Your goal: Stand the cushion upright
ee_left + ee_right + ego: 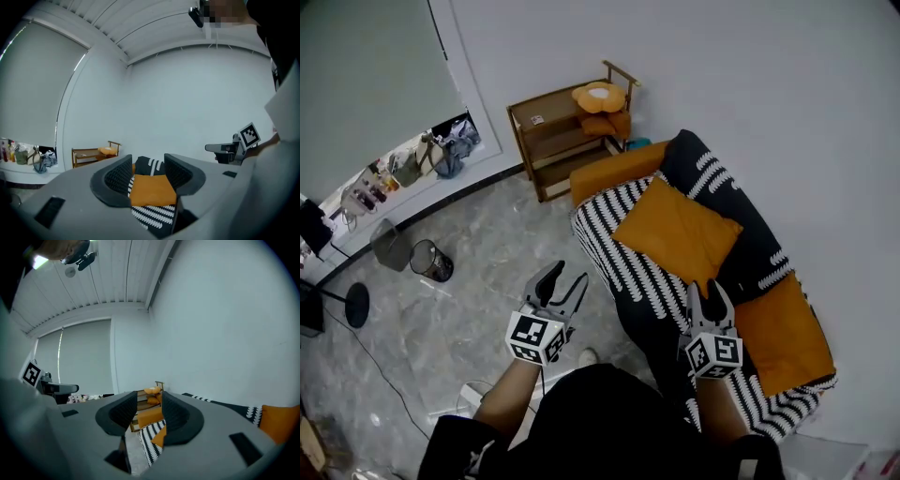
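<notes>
**A:** How is the cushion (678,232) laid?

**B:** It is laid flat, face up, on the seat of the sofa (623,267). In the head view it is set like a diamond, with one corner pointed to twelve o'clock. It is nearly square, and its longer edges are run from about ten to four o'clock.

**A:** Is anything gripped?

**B:** Nothing. The left gripper (565,278) and right gripper (709,292) are held at six o'clock of the cushion, each with its jaws parted and empty.

**A:** What is shown in one view only?

**B:** The bin (431,261) is seen from the head alone. The cushion's full face is framed in the left gripper view. Only its corner is caught in the right gripper view, where the shelf (553,141) is framed instead.

**A:** And the counts?

**B:** Two grippers, one sofa, one shelf and one bin are counted. A second cushion (783,333) is found at the sofa's five o'clock end, and two shelf cushions (600,97) besides.
</notes>
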The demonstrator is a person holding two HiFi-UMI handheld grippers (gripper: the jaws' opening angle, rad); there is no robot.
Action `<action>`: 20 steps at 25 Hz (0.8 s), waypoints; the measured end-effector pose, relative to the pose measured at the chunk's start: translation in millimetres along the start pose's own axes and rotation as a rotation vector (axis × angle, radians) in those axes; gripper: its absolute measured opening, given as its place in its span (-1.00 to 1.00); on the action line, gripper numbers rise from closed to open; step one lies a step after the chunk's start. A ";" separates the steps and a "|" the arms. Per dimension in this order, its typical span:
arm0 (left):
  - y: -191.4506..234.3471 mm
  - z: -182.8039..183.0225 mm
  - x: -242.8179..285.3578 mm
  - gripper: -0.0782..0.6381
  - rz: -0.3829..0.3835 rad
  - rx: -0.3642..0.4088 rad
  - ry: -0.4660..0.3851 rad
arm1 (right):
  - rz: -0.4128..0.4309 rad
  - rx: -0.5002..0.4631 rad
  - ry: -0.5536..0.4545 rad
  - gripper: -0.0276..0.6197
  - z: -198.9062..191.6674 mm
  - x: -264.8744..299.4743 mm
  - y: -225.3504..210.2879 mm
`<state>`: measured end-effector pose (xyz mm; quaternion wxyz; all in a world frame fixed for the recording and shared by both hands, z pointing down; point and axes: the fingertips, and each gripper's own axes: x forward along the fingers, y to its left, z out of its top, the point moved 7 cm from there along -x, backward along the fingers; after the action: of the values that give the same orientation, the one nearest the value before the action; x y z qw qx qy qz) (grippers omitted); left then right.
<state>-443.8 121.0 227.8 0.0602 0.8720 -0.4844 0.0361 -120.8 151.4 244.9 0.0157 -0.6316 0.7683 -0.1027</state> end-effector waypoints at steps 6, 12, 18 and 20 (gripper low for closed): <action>44.3 1.1 7.8 -0.12 -0.025 -0.011 0.007 | -0.029 -0.009 0.023 -0.35 -1.4 31.3 27.3; 58.8 -7.4 38.5 -0.12 -0.056 -0.044 0.037 | -0.042 -0.010 0.084 -0.34 -13.7 50.4 16.1; 85.6 -0.4 71.9 -0.11 -0.039 -0.012 0.067 | -0.066 0.018 0.133 -0.34 -27.1 97.9 -11.9; 94.6 2.4 86.3 -0.11 -0.030 0.001 0.065 | -0.052 0.016 0.130 -0.34 -27.5 121.2 -17.0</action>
<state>-478.5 -1.4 242.5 0.0762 0.8775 -0.4692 0.0638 -133.0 34.2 287.7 -0.0320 -0.6432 0.7502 -0.1499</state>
